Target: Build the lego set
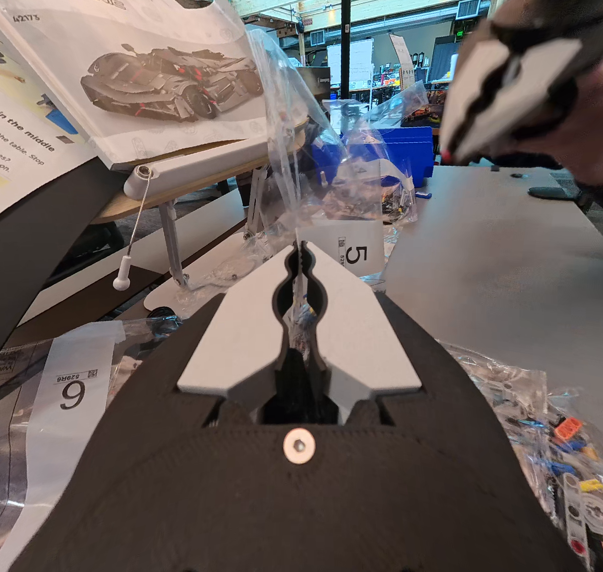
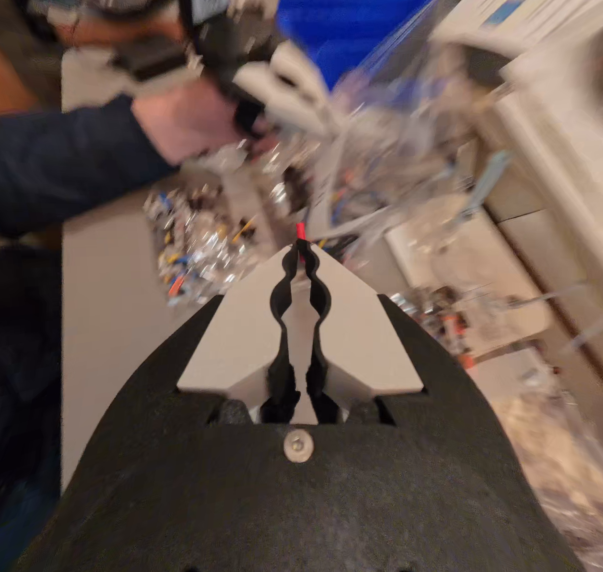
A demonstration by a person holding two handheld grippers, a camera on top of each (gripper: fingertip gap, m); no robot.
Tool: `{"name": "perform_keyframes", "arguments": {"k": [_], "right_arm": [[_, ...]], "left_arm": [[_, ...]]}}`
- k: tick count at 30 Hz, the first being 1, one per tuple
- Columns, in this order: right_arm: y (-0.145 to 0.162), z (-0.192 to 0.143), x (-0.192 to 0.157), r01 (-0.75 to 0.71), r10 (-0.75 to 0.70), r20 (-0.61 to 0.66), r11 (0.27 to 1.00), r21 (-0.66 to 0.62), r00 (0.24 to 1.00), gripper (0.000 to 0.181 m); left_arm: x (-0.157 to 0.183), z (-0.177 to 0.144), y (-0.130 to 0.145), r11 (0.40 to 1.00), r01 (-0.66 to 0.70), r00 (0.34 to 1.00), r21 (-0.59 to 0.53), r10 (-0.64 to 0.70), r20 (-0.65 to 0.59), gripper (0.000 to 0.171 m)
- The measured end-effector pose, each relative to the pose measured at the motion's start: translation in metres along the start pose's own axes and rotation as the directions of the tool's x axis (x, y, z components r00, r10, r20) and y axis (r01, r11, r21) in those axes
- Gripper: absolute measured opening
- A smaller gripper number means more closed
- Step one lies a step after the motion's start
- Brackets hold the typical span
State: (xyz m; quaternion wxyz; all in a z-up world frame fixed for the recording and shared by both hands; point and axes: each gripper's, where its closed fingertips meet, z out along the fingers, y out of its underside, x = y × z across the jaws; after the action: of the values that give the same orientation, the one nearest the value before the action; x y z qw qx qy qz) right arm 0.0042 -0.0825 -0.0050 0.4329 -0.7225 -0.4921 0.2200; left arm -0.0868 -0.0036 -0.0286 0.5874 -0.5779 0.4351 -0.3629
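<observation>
Wide grey bench [image 1: 489, 246] fills the scene, cluttered along its left and near edges. Far left, propped on a tilted wooden stand [image 1: 195, 184], sits the big white instruction booklet with a grey sports car on its cover [image 1: 146, 77]. Behind it, at the far side, a blue plastic bin [image 1: 404, 152] shows through crinkled plastic.

Now the bags: a clear plastic bag with a white numbered panel [image 1: 65, 403] lies flat at near left, another clear bag of mixed coloured pieces [image 1: 561, 452] lies at near right, and a third numbered one [image 1: 355, 253] rests just beyond the fingertips.

The left hand-held gripper [image 1: 299, 246] is pinched tight on a tall clear plastic bag of lego pieces [image 1: 293, 139], which stands up from the tips, with a fold trailing down between the fingers.

Upper right in the left wrist view, the right hand-held gripper [image 1: 453, 155] hangs above the bench, well apart from the bag. Its own view is heavily blurred, but the tips [image 2: 300, 246] are nearly together, clamping a small red lego pin [image 2: 300, 231] that pokes out past them. A person's hand [image 2: 186, 122] in a dark blue sleeve shows at far left there.
</observation>
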Motion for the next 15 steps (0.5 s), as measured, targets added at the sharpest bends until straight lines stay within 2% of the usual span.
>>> {"name": "perform_keyframes", "arguments": {"k": [2,4,6,9,13,15], "right_arm": [[-0.032,-0.013,0.029,-0.027,0.033,-0.065,0.995,0.095,0.997,0.001],[-0.043,-0.016,0.054,-0.051,0.06,-0.114,0.996,0.079,0.992,0.002],[-0.046,-0.015,0.083,-0.049,0.061,-0.214,0.997,0.059,0.975,0.001],[-0.035,0.002,0.1,-0.104,0.099,-0.194,0.994,-0.016,0.976,0.001],[-0.017,0.034,0.089,-0.118,0.113,-0.042,0.983,-0.142,0.993,0.002],[-0.029,0.046,0.078,-0.081,0.084,0.031,0.991,-0.103,0.996,0.001]], "left_arm": [[0.001,0.0,-0.001,1.0,-0.004,1.0,0.004,0.004,-0.006,0.0],[0.004,0.0,-0.002,1.0,-0.012,1.0,0.011,0.012,-0.016,0.0],[0.006,-0.001,-0.004,1.0,-0.018,0.999,0.019,0.018,-0.028,0.0],[0.007,-0.001,-0.004,1.0,-0.018,0.999,0.022,0.019,-0.032,0.0],[0.008,-0.001,-0.004,0.999,-0.02,0.999,0.028,0.021,-0.042,0.0],[0.008,-0.001,-0.004,0.999,-0.02,0.999,0.027,0.021,-0.043,0.0]]}}
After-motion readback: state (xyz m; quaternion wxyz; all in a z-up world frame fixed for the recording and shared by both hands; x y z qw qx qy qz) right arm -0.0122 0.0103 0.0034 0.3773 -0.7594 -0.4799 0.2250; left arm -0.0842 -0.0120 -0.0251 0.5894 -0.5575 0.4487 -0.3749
